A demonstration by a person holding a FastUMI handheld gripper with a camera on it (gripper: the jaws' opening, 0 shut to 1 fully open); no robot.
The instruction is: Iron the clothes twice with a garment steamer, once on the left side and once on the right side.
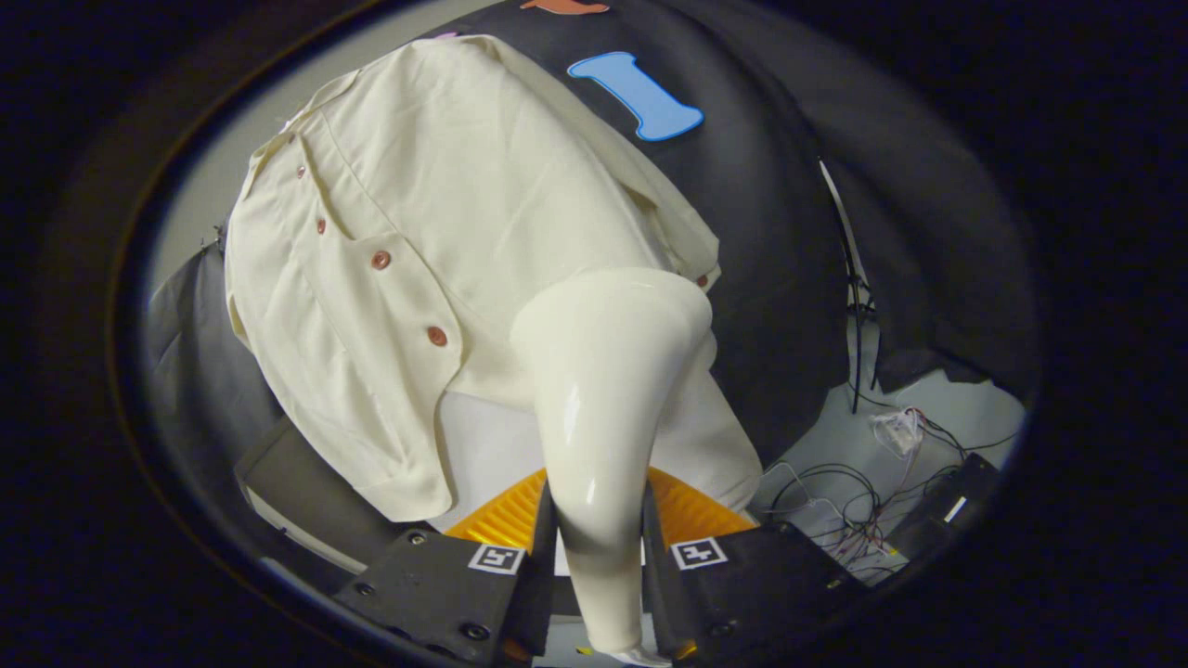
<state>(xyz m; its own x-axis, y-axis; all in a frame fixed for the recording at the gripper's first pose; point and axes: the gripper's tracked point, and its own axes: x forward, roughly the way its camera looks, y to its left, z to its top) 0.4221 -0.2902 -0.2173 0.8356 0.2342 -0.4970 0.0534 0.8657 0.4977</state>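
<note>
A cream button-up shirt (436, 232) with reddish buttons hangs against the black cloth wall, ahead of the fingers. The white garment steamer (603, 390) sits between my fingers, its handle clamped low and its wide head reaching up over the shirt's lower right part. My gripper (599, 547) is shut on the steamer's handle, one finger on each side. The steamer head hides part of the shirt's hem; whether it touches the fabric I cannot tell.
A tangle of thin wires (854, 510) and a small white part (896, 431) lie on the white floor to the right. A dark box (306, 482) stands below the shirt's left hem. White boards lean behind the hem.
</note>
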